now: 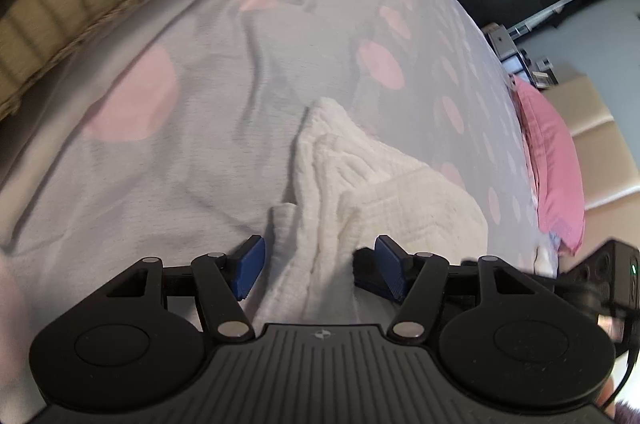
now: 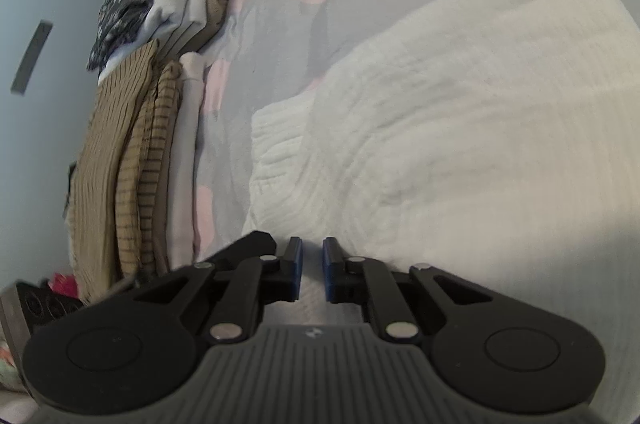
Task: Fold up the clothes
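No readable text, label, brand name or number is seen in either view; only a small emblem is stamped on each gripper body, at lower centre.

White garment (image 2: 460,112): crinkled matt cloth. Bedsheet (image 1: 200,164): smooth cloth. Left tongs (image 1: 316,266): matt black plastic.

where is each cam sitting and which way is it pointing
Left wrist: sits on the left hand-held gripper, looking along its open blue fingers at a white garment on the dotted bedsheet, pink pillow at right.
Right wrist: sits on the right hand-held gripper, fingers nearly together, close over the white garment, facing a pile of folded clothes.
Shared: the white garment and bedsheet. No hand shows clearly.
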Demonstrator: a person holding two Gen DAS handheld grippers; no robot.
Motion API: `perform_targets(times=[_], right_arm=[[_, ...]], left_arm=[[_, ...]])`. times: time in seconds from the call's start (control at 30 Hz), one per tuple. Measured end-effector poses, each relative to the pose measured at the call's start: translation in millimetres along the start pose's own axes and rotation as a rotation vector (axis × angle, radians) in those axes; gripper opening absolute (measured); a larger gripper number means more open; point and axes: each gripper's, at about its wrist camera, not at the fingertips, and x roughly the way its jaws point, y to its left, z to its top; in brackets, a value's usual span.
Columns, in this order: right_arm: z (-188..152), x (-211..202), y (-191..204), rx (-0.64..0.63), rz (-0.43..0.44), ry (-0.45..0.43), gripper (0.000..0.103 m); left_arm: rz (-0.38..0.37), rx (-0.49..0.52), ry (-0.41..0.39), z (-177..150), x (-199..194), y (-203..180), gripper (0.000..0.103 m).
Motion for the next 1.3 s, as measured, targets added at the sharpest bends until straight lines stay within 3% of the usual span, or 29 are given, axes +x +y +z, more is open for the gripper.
perform_targets(times=[0.1, 0.2, 0.33, 0.5, 0.67, 0.73, 0.83, 0.97, 1.3], right_arm=[[3.3, -8.5, -2.8, 0.031, 0.024, 0.003, 0.014], [7.2, -29.9, 3.6, -0.045, -0.009, -0.019, 0.02], [7.2, -68.4, 2.2, -0.131, -0.083, -0.082, 0.032], [-2.7, -107.6, -13.4, -0.24, -0.235, -0.142, 0.035], [-6.2, -127.4, -45.2, -0.246, -0.316, -0.2, 0.038], [-4.3, -129.8, -55.4, -0.226, -0.311, -0.219, 0.051], [-1.9, -131.0, -66.5, -0.213, -0.302, -0.244, 0.056], [4.2, -126.0, -82.3, -0.174, -0.31, -0.246, 0.057], [13.8, -108.8, -101.1, -0.104, -0.217, -0.251, 0.058]], left_arm=[[0.022, 0.045, -0.001, -2.4, 0.4, -4.9, 0.06], [0.044, 0.091, -0.002, -4.8, 0.8, -9.8, 0.06], [0.074, 0.149, -0.002, -8.5, 0.7, -16.3, 0.06], [0.097, 0.197, -0.012, -12.0, 1.6, -21.7, 0.06], [0.095, 0.195, -0.018, -9.3, 7.2, -26.2, 0.05], [0.102, 0.199, -0.022, -9.1, 8.9, -28.2, 0.048], [0.106, 0.203, -0.028, -9.1, 11.0, -31.4, 0.046], [0.115, 0.201, -0.028, -8.5, 14.5, -34.2, 0.037], [0.141, 0.229, -0.016, -9.8, 18.0, -39.0, 0.021]])
